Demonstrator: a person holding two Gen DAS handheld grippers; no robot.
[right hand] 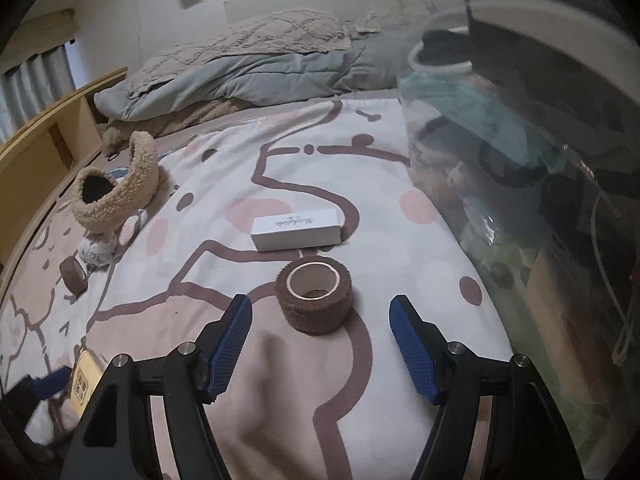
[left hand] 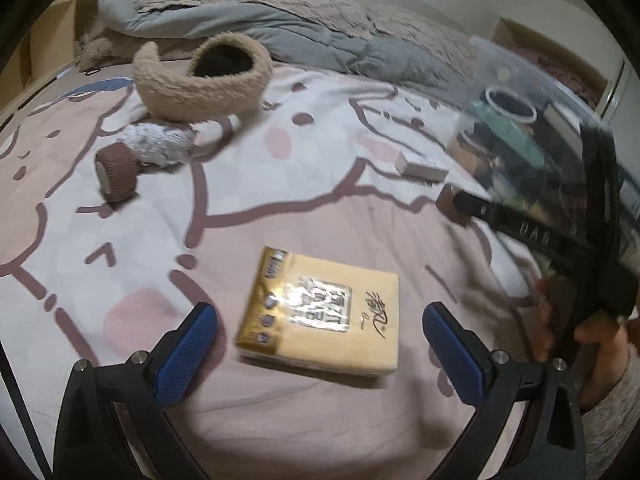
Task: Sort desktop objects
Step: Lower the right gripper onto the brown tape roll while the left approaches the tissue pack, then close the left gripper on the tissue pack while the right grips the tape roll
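My left gripper is open, its blue pads either side of a yellow tissue pack lying on the bed sheet. My right gripper is open, just short of a brown bandage roll standing on end. Behind it lies a white box. A second brown roll lies at the left, next to a grey fluffy item and a beige fuzzy headband. The right gripper shows in the left wrist view, next to the white box.
A clear plastic storage bin filled with items stands along the right. A rumpled grey duvet lies at the back. A wooden bed frame runs along the left. The cartoon-print sheet covers the bed.
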